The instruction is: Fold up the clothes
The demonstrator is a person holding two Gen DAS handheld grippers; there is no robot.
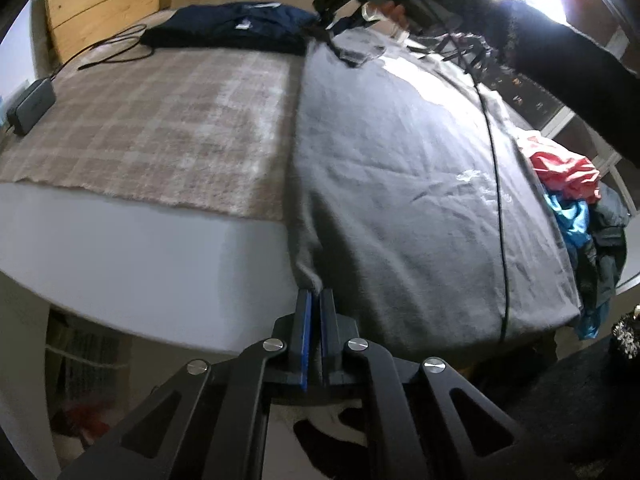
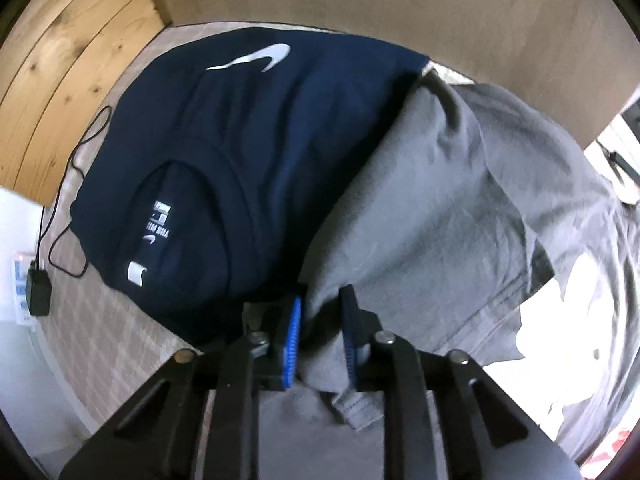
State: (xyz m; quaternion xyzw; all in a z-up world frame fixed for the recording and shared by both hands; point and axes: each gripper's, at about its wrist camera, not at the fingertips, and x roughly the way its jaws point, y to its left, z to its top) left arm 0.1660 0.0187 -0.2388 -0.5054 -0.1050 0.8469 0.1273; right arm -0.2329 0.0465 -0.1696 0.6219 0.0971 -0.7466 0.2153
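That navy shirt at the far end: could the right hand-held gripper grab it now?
Probably not yet: the right hand-held gripper is beside the navy shirt, but already holds grey cloth.

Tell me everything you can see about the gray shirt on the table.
The gray shirt is soft, wrinkled knit with a faint white print. It lies spread flat over the plaid cloth, its far end against the folded navy shirt. The left gripper pinches its near hem corner; the right gripper holds its far edge, bunched between the jaws.

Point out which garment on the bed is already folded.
The navy shirt at the far end, a neat rectangle; the grey shirt lies spread out, the coloured pile crumpled.
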